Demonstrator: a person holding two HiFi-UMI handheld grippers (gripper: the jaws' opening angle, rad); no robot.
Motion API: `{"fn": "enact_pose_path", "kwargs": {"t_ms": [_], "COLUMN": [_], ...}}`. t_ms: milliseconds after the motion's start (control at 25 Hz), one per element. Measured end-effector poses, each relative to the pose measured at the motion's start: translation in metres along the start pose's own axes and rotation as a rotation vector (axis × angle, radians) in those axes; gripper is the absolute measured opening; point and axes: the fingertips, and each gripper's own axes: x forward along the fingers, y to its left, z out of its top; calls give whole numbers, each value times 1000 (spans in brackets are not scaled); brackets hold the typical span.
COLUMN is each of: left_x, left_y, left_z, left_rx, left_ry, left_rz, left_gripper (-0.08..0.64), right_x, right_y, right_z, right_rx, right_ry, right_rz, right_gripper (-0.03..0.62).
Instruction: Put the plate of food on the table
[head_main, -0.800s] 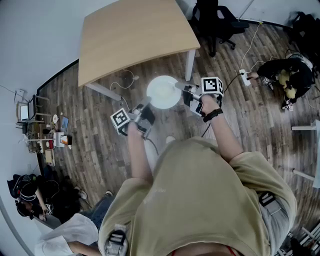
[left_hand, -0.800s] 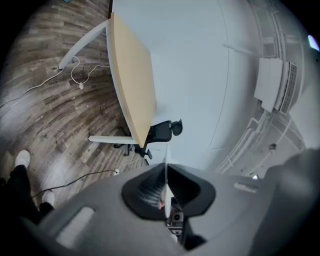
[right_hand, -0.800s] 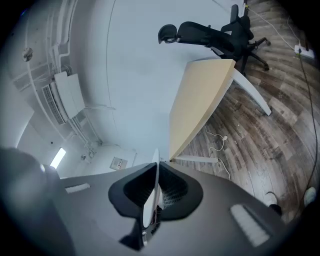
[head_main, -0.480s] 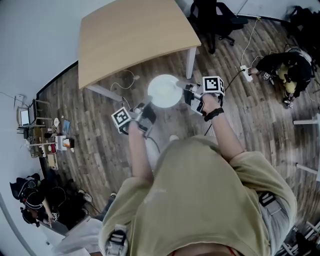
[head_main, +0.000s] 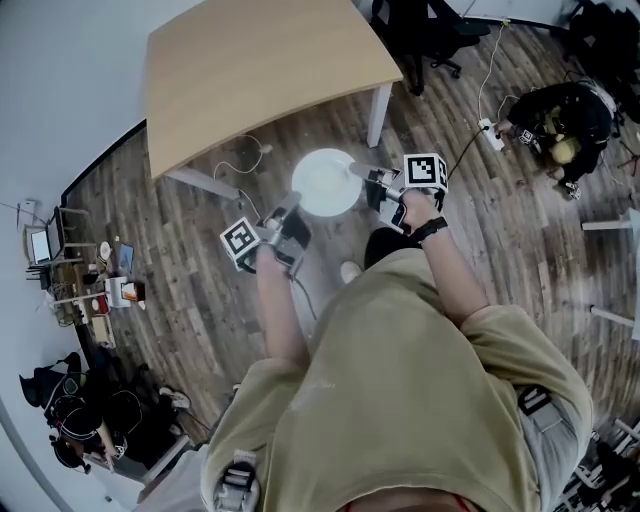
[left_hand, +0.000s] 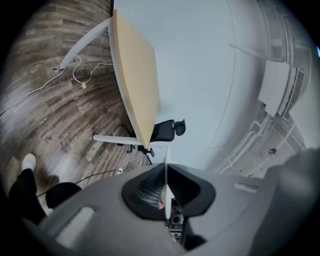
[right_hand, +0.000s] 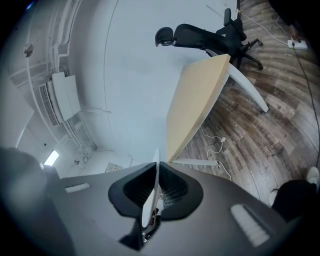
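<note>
The wooden table now spreads wider across the head view, and the office chair slides toward the top edge. A dark trouser leg appears below the white plate and right gripper, beside the white shoe.

Plate between left tongs and right tongs, table ahead.

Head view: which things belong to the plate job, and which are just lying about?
Job: plate, gripped at its rim by left claw and right claw; wooden table.
Lying about: office chair, power strip, loose floor cable.
</note>
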Motion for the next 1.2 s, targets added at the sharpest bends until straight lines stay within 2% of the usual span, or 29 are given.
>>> {"fn": "enact_pose_path", "kwargs": {"t_ms": [200,360,600,760,920,1000,1200], "left_x": [11,33,105,156,223,234,231], "left_y": [16,15,-11,-29,-35,-32,-23], "left_z": [8,44,124,177,242,248,247], "left_rx": [-52,-28,83,160,169,165,180], "left_ry": [-16,-48,-88,-138,-187,-203,-242], "left_rz": [16,15,21,98,172,169,172], "left_gripper": [14,14,12,14,14,14,14], "right_x": [12,44,106,144,190,197,201], "right_y": [-17,-23,-21,-17,-30,-37,-48], "right_z": [10,41,141,209,290,303,300], "right_rx": [43,35,8,3,16,20,23], "right_ry": [19,44,80,98,143,154,164], "right_rz": [-16,14,44,67,52,53,56], "right_gripper": [21,21,18,17,18,17,17]}}
